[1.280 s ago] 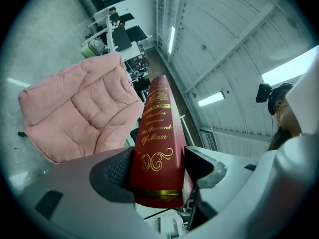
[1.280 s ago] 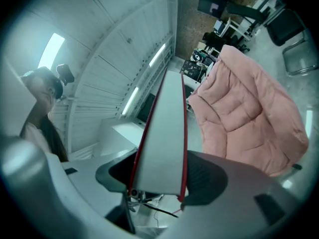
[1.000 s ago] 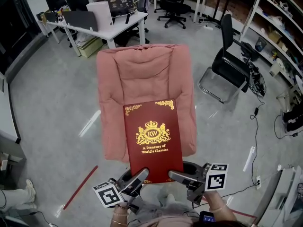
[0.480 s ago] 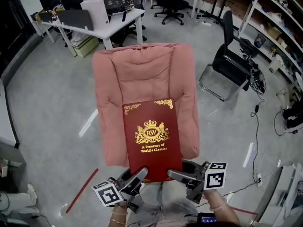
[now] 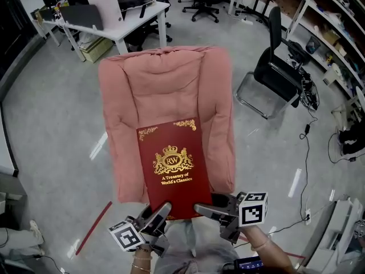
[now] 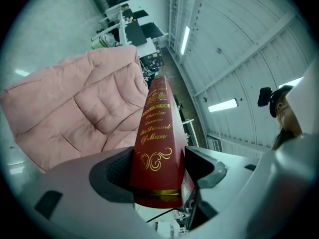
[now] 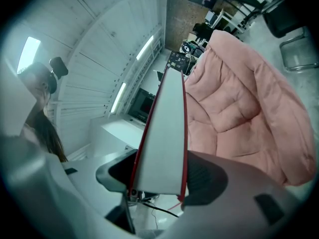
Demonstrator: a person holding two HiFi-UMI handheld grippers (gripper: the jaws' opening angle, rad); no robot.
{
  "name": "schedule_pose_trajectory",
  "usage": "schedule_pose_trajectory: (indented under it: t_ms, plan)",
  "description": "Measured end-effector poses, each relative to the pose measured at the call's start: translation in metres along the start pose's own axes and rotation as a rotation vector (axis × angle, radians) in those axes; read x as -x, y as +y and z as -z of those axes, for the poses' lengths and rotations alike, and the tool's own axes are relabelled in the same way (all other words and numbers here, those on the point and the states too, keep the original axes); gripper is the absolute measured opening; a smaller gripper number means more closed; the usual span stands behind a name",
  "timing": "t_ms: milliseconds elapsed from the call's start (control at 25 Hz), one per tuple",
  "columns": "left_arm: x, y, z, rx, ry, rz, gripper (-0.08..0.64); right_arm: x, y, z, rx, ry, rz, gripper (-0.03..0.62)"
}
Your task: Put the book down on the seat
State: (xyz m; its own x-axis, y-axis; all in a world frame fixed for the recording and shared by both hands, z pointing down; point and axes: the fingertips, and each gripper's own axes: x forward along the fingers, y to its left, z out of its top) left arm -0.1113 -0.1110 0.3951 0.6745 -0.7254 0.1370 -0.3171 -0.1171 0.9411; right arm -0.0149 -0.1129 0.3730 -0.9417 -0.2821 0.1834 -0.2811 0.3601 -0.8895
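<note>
While the person stands at the front of the pink armchair [image 5: 165,90], both grippers hold the red book [image 5: 171,167] by its near edge, one at each corner. The left gripper [image 5: 155,214] is clamped on the spine side: in the left gripper view its two dark pads press the book [image 6: 154,143] from either side, gold lettering running up the spine between them, so the left gripper [image 6: 155,169] is closed on the book. The right gripper [image 5: 208,208] grips the page side; in the right gripper view the pale page block of the book [image 7: 162,143] sits tight between the jaws of the right gripper [image 7: 158,176], red covers touching each pad.

From the head view the book lies cover up, gold crest and title showing, stretched out over the seat [image 5: 126,167] with its far edge toward the backrest. I cannot tell whether its far end touches the cushion. The armchair fills the background in both gripper views [image 6: 75,108] [image 7: 239,98].

Round about, a white desk [image 5: 122,27] stands behind the armchair, a black office chair [image 5: 279,73] to the right of it, and a red strip [image 5: 94,227] lies on the grey floor [image 5: 51,124] by the left gripper.
</note>
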Motion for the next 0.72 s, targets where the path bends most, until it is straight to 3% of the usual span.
schedule_pose_trajectory:
  t_ms: [720]
  plan:
    - [-0.058, 0.067, 0.025, 0.062, -0.070, -0.099, 0.304, 0.005, -0.097, -0.010, -0.068, 0.130, -0.006, 0.284]
